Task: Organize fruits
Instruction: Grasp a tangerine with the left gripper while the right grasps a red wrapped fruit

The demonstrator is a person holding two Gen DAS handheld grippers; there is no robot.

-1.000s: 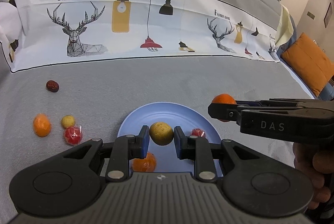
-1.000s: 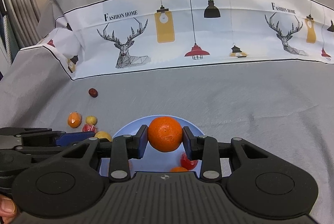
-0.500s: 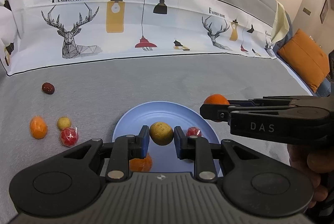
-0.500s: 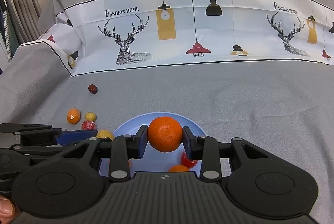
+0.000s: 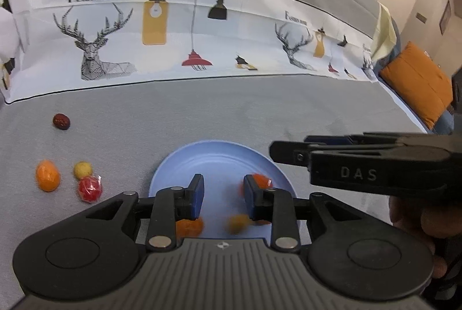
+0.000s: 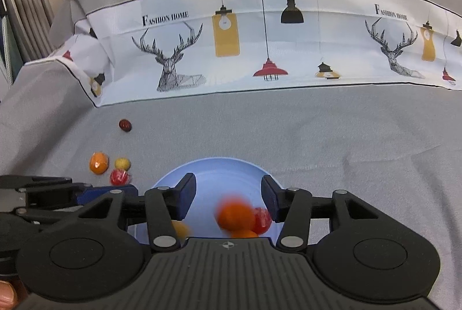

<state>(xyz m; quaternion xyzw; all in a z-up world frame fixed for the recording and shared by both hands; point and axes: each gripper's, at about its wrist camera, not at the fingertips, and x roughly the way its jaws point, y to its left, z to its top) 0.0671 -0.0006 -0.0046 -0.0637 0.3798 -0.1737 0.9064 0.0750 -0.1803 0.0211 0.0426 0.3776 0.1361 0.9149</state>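
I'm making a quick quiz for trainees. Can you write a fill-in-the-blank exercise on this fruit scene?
1. Both the left gripper and the right gripper are ____.
2. The plate is coloured ____.
3. The number of fruits lying on the grey cloth outside the plate is ____.
4. The lone dark red fruit lies ____ the plate.

Missing words: open; blue; four; outside

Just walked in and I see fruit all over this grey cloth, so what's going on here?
A person is gathering small fruits onto a blue plate using two handheld grippers. Both the left gripper and right gripper are open over the plate, with a yellow fruit and an orange blurred beneath them. Four pieces lie on the cloth: an orange fruit, a yellow one, a red one and a dark red one.
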